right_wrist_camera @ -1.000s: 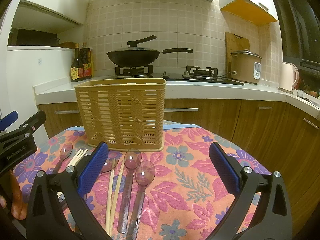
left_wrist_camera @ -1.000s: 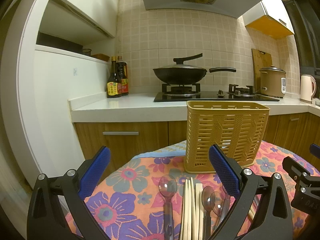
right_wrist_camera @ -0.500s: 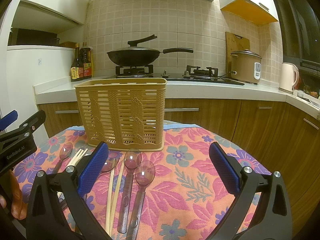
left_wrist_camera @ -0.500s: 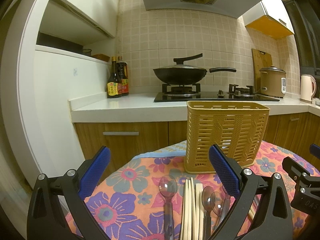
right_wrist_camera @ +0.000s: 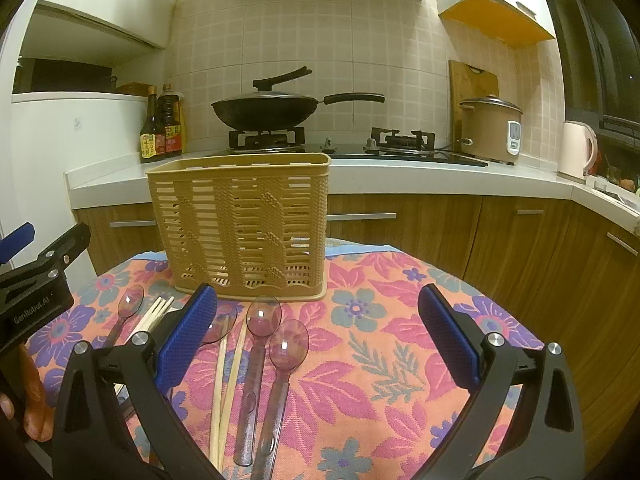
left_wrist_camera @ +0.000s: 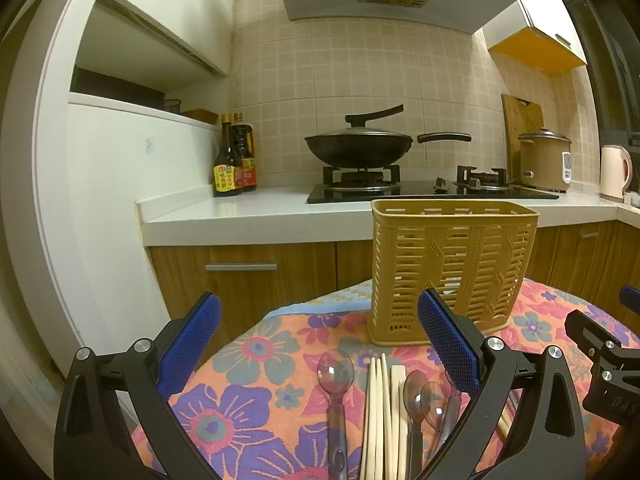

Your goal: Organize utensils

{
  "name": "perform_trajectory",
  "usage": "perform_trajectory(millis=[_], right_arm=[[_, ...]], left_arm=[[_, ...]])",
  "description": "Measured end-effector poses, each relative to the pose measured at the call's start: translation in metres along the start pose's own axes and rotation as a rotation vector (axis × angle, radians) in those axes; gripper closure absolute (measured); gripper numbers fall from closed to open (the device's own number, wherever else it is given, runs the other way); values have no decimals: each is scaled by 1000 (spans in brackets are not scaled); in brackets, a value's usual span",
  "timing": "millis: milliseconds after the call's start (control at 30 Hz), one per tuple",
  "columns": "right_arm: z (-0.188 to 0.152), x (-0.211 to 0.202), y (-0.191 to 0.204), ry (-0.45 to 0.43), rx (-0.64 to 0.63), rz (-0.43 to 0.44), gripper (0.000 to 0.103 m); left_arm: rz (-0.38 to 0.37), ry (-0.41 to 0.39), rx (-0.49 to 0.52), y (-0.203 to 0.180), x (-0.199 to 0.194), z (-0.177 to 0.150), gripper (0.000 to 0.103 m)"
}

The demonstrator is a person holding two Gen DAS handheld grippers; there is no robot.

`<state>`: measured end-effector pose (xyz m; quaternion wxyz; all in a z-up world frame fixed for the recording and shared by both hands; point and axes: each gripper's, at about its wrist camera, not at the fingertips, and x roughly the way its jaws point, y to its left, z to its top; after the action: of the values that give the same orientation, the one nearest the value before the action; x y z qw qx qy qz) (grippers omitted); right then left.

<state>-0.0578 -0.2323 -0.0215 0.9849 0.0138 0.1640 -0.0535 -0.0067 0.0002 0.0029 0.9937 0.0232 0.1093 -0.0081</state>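
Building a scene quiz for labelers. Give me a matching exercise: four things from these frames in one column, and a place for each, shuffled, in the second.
Things
1. utensil basket
2. wok
3. sauce bottles
4. clear spoons

Places
A. on the gas burner
B. flat on the floral cloth, in front of the basket
C. upright on the floral cloth, behind the utensils
D. on the counter, left of the stove

Pairs: 1-C, 2-A, 3-D, 4-B
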Motion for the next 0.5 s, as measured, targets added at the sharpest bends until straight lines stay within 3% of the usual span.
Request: perform_trajectory(millis=[367, 500], right_arm=[[0, 0, 0, -1, -1, -3, 7], [0, 1, -4, 0, 19, -36, 7]], left_arm=[[2, -3, 9, -1, 0, 0, 8], [-33, 25, -59, 13, 4, 4, 8]])
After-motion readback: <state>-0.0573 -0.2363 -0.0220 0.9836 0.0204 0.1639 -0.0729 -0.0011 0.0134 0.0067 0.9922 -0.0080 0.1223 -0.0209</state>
